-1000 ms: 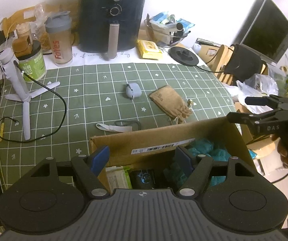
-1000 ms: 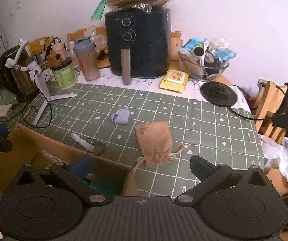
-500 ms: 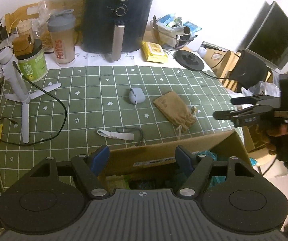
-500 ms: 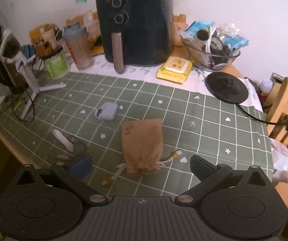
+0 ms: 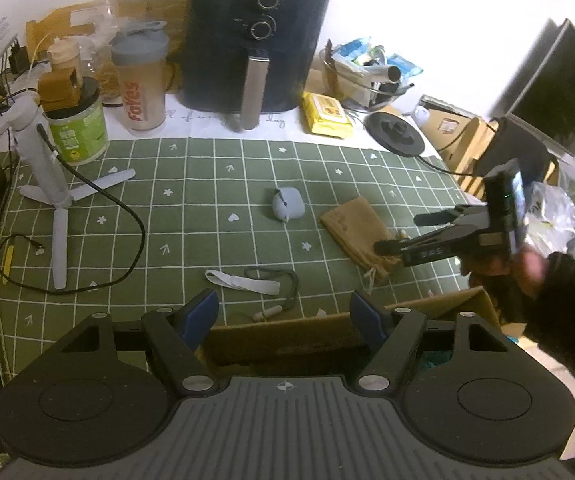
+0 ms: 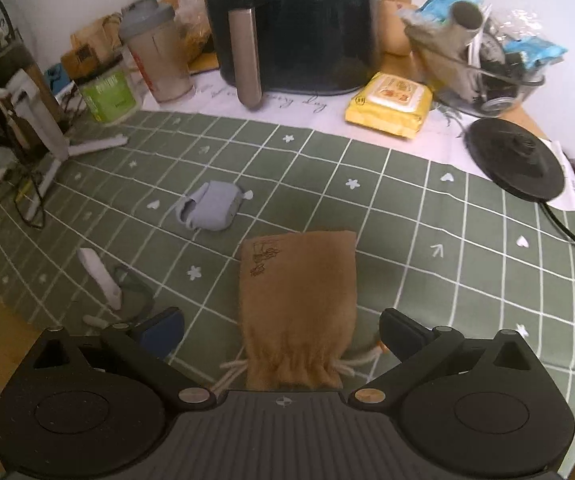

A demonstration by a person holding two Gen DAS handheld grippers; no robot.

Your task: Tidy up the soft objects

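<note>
Right wrist: tan drawstring pouch (image 6: 297,300) (flat, creased).

We list a table under a green grid-patterned cloth (image 6: 427,216). On it: tan drawstring fabric pouch (image 6: 297,304) at centre; grey soft case (image 6: 209,210) at its ten o'clock; white strap with dark cord (image 6: 103,280) at nine; yellow wipes pack (image 6: 391,104), black air fryer (image 6: 291,24) toward twelve; black round base (image 6: 515,164) at two.
</note>
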